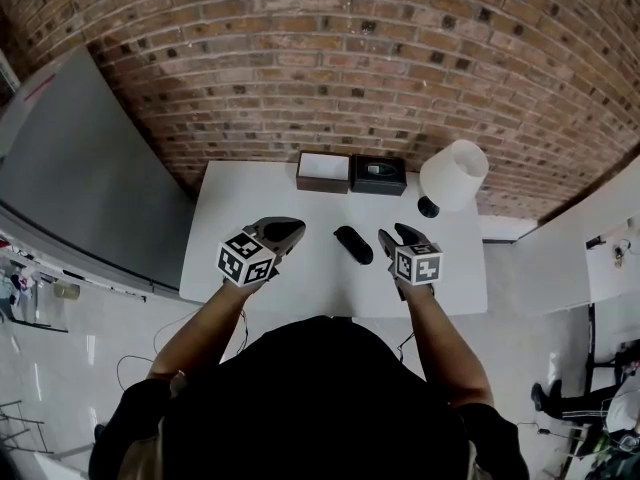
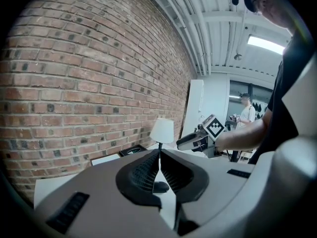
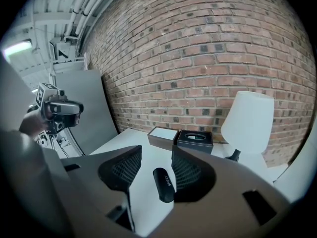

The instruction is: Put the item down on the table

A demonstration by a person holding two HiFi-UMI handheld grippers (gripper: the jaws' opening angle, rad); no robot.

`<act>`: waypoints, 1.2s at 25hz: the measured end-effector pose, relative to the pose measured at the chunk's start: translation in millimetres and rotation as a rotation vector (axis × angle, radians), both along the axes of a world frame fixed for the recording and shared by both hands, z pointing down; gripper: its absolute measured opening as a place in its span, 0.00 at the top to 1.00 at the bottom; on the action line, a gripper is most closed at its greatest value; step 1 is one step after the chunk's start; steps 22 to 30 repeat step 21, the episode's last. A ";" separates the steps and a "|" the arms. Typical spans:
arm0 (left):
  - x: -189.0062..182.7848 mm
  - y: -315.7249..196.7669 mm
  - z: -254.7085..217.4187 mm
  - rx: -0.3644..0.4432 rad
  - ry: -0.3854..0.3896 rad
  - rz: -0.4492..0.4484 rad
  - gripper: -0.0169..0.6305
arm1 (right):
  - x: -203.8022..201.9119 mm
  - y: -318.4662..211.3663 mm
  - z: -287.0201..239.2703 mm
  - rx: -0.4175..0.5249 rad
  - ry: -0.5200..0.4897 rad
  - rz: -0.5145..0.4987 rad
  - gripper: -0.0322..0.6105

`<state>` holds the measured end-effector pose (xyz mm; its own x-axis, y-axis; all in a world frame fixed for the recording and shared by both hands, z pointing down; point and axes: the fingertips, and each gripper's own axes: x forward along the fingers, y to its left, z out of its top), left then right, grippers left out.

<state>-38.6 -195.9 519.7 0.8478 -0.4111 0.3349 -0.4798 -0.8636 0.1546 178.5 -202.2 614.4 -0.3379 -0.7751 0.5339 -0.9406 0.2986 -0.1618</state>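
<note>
Black case [image 1: 352,245] on table [image 1: 230,218], just beside right tool [image 1: 390,231], untouched

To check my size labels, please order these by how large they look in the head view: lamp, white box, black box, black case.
1. lamp
2. white box and black box: they look alike, so I do not rank them
3. black case
</note>
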 end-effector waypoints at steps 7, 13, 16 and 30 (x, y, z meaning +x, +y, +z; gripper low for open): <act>0.3 0.9 1.4 -0.001 -0.003 0.002 0.93 | -0.6 2.2 -0.6 0.004 -0.011 0.000 0.64; 5.4 0.4 2.2 -0.007 -0.003 0.012 0.93 | 3.5 3.4 0.2 0.000 -0.015 0.010 0.64; 5.9 -0.1 2.2 -0.009 -0.003 0.015 0.93 | 4.6 3.9 1.4 -0.003 -0.014 0.014 0.64; 4.8 -1.3 3.1 -0.008 -0.006 0.013 0.93 | 4.3 3.9 1.4 -0.006 -0.023 0.019 0.64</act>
